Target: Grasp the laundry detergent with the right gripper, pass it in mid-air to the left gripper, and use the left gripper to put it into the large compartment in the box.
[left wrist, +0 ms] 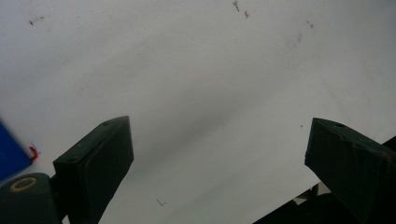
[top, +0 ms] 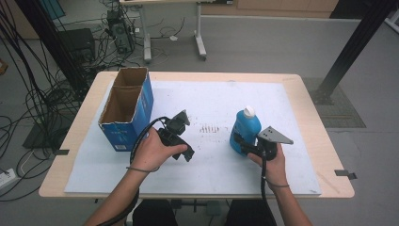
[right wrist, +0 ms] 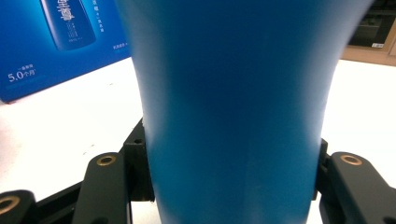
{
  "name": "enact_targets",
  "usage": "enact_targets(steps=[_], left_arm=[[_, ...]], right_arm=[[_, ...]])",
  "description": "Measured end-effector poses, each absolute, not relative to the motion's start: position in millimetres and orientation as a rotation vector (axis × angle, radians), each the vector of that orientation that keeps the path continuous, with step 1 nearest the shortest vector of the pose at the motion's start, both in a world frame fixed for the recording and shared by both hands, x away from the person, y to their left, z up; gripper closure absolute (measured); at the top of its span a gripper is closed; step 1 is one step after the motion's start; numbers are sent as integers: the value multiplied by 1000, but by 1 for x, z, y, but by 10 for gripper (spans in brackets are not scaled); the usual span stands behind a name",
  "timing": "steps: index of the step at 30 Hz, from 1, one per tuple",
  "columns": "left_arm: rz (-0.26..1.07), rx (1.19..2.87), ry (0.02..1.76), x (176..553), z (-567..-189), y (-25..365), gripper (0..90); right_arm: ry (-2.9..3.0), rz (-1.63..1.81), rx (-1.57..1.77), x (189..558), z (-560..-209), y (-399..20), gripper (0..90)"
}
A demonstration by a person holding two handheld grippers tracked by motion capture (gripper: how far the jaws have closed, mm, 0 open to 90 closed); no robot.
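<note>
Fingers of the right gripper (top: 241, 143) pinch the blue bottle (top: 245, 128) low on its body, at four o'clock on the bench (top: 301, 94). Smooth plastic, likely slippery and weighty; the narrower waist suits. Left gripper (left wrist: 219, 158) fingers stand spread, empty.

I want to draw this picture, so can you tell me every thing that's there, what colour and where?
bottle: one, blue with a white cap, upright on the mat's right half, between the right gripper's jaws
box: one, blue cardboard, open top, on the mat's left side
mat: one, white, covering the table
table: one, light wood
left gripper: one, black, jaws apart over bare mat
right gripper: one, black, closed on the bottle
hands: two, one holding each gripper
</note>
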State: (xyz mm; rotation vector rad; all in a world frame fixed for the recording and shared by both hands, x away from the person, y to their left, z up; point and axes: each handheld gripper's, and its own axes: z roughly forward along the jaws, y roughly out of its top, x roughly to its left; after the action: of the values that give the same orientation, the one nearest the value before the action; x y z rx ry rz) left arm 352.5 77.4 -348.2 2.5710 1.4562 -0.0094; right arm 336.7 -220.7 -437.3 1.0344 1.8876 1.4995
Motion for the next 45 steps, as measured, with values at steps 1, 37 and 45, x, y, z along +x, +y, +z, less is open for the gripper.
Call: enact_targets(steps=[1,37,45], left_arm=[[-10,2571,1456,353,-348,77,81],[-13,2570,1457,352,-349,76,81],[-9,2571,1460,351,-349,76,81]], right_arm=[[1887,1498,1035,337,-437,-221,417],[1888,1482,1015,336,-437,-220,433],[1889,1484,1014,336,-437,-220,433]])
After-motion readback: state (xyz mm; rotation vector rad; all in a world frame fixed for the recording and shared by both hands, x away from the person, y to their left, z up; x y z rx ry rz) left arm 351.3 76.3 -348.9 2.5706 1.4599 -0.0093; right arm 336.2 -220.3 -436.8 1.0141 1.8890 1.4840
